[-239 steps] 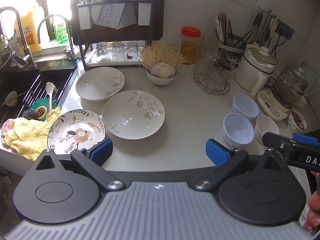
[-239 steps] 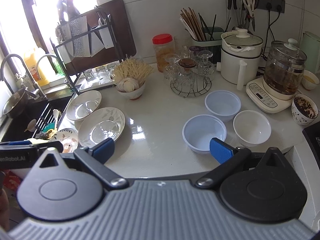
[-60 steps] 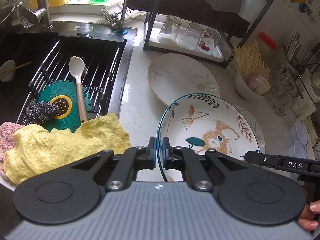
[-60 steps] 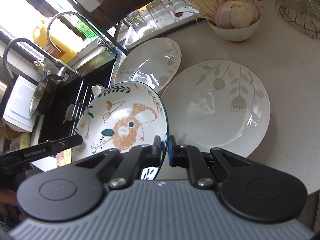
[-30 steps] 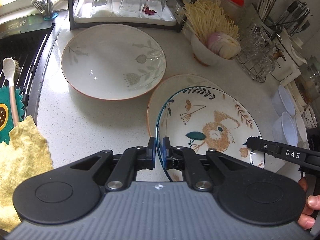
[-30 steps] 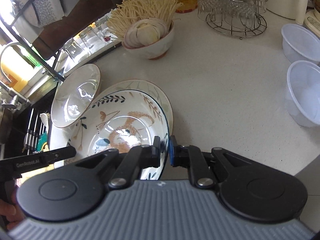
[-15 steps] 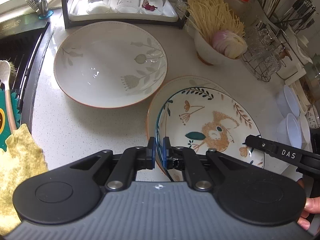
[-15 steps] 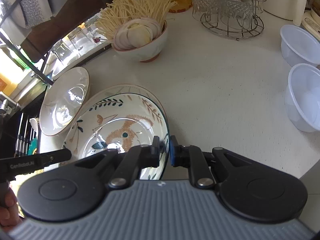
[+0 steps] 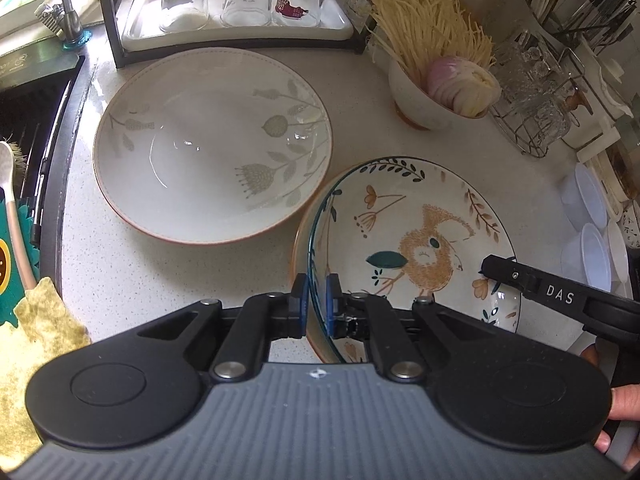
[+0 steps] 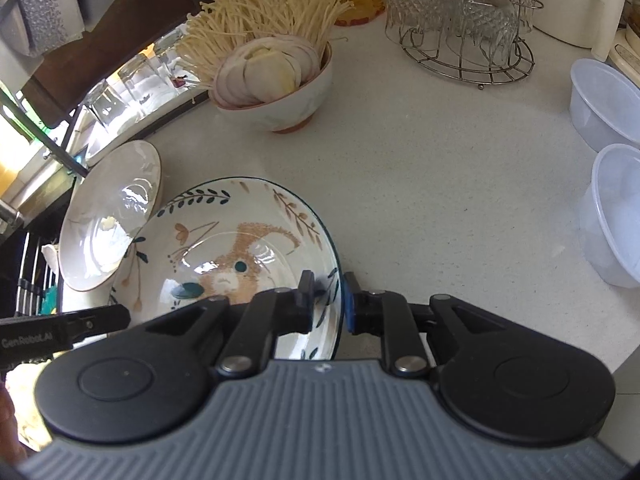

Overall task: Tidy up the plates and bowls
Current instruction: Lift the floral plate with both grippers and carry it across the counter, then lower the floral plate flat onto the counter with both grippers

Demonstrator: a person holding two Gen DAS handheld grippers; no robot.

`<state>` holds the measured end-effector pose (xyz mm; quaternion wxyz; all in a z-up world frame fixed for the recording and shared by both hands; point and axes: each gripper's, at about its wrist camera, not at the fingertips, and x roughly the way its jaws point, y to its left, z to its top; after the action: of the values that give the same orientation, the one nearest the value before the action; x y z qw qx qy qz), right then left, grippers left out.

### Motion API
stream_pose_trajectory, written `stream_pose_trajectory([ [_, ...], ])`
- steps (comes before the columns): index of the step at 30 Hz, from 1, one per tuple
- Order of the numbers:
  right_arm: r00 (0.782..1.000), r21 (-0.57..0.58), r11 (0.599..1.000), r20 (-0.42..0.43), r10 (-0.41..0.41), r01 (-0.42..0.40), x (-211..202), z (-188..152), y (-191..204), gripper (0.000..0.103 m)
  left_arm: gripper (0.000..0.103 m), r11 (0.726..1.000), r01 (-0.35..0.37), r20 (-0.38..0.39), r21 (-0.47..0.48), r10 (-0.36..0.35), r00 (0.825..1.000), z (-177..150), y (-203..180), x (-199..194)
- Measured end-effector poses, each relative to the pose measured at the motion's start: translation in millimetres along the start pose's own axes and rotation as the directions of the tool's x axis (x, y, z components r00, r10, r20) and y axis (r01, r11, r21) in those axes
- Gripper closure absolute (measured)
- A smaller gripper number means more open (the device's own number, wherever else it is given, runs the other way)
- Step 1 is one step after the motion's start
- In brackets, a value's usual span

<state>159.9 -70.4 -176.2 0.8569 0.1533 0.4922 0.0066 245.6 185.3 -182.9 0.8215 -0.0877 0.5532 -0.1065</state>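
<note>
Left wrist view pretty much tells it: the patterned plate [image 9: 420, 240] with the little animal drawing is sitting on top of a plain leaf-print plate [image 9: 299, 240], whose rim only peeks out on the left edge. So I'd say this is the stacking step, right at the set-down.

The left gripper [image 9: 316, 300] is clamped on the patterned plate's near-left rim, blue pads pressed either side of it. Over in the right wrist view, the right gripper [image 10: 326, 300] has its jaws opening, with the plate's rim between them and a gap showing on the blue pad's side, so it looks like that grip is letting go.

Both grippers point steeply down at the counter [image 10: 440, 168], coming at the plate from opposite sides. A fingertip or two of the person's right hand [image 9: 622, 404] shows at the frame edge.

Next up, I reckon: the left one releases too, then both back off without nudging the stack. The other leaf-print plate [image 9: 212, 144] lies just beside the stack, so that's probably next, and the plastic bowls [image 10: 612, 216] are off to the right.
</note>
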Motion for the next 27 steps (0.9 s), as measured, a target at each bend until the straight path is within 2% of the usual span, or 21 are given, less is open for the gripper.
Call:
stream_pose_trajectory([
  [6,1.000,0.021,1.000,-0.012,0.005,-0.004,4,3,-1,0.084,0.090,0.999,0.027,-0.022,-0.023,-0.027,0.999,2,5,-3],
  [8,1.000,0.019,1.000,0.006,0.003,-0.003,1,4,-1,0.084,0.081,0.999,0.019,-0.034,-0.027,-0.020,0.999,2,7,-5],
  [9,1.000,0.019,1.000,0.012,0.003,-0.003,-1,5,-1,0.084,0.080,0.999,0.029,-0.032,-0.027,-0.030,0.999,1,8,-7],
  [13,1.000,0.013,1.000,0.015,0.005,-0.005,-1,8,0,0.084,0.079,0.998,0.062,-0.033,-0.031,-0.063,0.997,-2,12,-13],
  [19,0.999,0.018,0.999,0.035,0.028,-0.028,-11,7,-2,0.084,0.079,0.998,0.055,0.025,-0.032,-0.054,0.998,-6,10,-32],
  [27,0.990,-0.028,0.994,0.095,0.104,-0.102,-47,7,2,0.084,0.079,0.998,0.036,0.123,-0.051,-0.029,0.992,-18,5,-66],
])
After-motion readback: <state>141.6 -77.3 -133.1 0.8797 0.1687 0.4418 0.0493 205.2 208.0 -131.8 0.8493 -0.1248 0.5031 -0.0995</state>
